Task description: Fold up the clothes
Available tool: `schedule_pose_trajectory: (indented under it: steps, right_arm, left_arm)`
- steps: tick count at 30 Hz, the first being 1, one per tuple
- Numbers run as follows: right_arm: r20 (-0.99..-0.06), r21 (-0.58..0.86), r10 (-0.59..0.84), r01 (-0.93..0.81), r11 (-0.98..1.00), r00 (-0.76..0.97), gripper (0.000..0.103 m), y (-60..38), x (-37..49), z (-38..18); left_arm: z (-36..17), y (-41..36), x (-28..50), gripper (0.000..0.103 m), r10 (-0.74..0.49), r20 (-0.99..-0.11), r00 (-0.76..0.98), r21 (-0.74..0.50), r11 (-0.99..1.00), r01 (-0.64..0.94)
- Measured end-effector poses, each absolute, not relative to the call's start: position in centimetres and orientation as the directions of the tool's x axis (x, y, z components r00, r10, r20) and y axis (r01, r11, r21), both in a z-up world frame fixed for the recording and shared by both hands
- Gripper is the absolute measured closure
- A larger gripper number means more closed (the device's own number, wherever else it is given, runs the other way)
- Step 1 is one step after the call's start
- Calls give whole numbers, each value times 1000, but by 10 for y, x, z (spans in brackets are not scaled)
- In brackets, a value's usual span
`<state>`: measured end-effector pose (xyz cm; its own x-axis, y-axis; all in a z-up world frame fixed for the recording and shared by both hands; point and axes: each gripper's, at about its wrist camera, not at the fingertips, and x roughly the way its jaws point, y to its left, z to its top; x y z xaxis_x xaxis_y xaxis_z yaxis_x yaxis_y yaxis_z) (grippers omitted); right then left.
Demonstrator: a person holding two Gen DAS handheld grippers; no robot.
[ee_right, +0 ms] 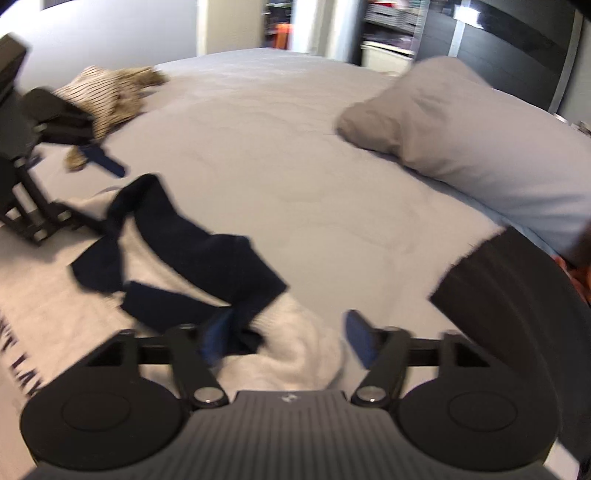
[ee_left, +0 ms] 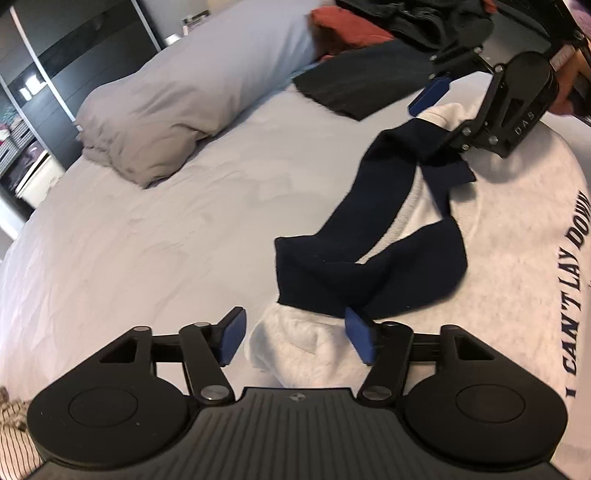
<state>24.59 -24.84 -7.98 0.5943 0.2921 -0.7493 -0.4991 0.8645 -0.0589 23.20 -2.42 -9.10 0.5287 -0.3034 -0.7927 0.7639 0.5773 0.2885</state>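
A white T-shirt [ee_left: 517, 236] with navy sleeves [ee_left: 373, 229] and navy lettering lies on the bed; it also shows in the right wrist view [ee_right: 306, 354]. My left gripper [ee_left: 295, 339] is open, its blue pads on either side of a bunched white fold at the shirt's near corner. My right gripper [ee_right: 291, 341] is open over the white fabric by the navy sleeve [ee_right: 192, 258]. The right gripper also shows in the left wrist view [ee_left: 439, 110], at the shirt's far end. The left gripper shows at the left of the right wrist view [ee_right: 85, 173].
A grey pillow [ee_left: 177, 103] lies on the pale bedsheet [ee_left: 147, 240]. A black garment [ee_left: 354, 88] and a red one [ee_left: 347, 29] lie beyond the shirt. A striped garment [ee_right: 99, 96] lies at the bed's far side. Dark shelving [ee_left: 44, 74] stands beside the bed.
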Motion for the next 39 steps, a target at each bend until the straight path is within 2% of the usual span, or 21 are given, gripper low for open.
schedule_pose_trajectory:
  steps: [8,12,14,16,18,21,25,28,34,39]
  right_arm:
    - [-708,-5,300,-429,903,639,28,-256,240,-53]
    - [-650,-5,278,-370,929,707,28,-260,220,-30]
    - [-612,14,273,-335,942,742,29,-264,207,-19]
    - [-576,28,266,-306,952,773,37,-265,191,-13]
    - [-543,26,244,-274,961,804,49,-262,174,-12]
    - [-487,37,224,-237,971,844,55,-253,144,-18]
    - [-440,40,192,-195,980,877,55,-235,110,-39]
    - [-440,44,164,-162,986,883,55,-226,100,-57]
    - [-463,37,140,-139,990,875,57,-226,113,-82]
    - [-498,73,119,-95,993,859,55,-236,136,-104]
  left_arm:
    - [-66,-24,220,42,-261,-768,584,327,625,709]
    - [-45,-22,206,42,-267,-725,635,329,675,660]
    - [-34,-19,196,42,-276,-692,667,312,719,621]
    - [-24,-16,182,43,-285,-653,701,281,769,574]
    - [-19,-15,163,56,-299,-599,743,237,820,520]
    - [-19,-15,137,71,-312,-522,794,140,887,441]
    - [-27,-20,104,77,-298,-440,847,50,934,355]
    - [-44,-28,92,79,-274,-450,850,60,940,335]
    - [-83,-30,104,83,-232,-533,814,78,944,320]
    - [-97,-26,122,85,-213,-544,811,63,954,293]
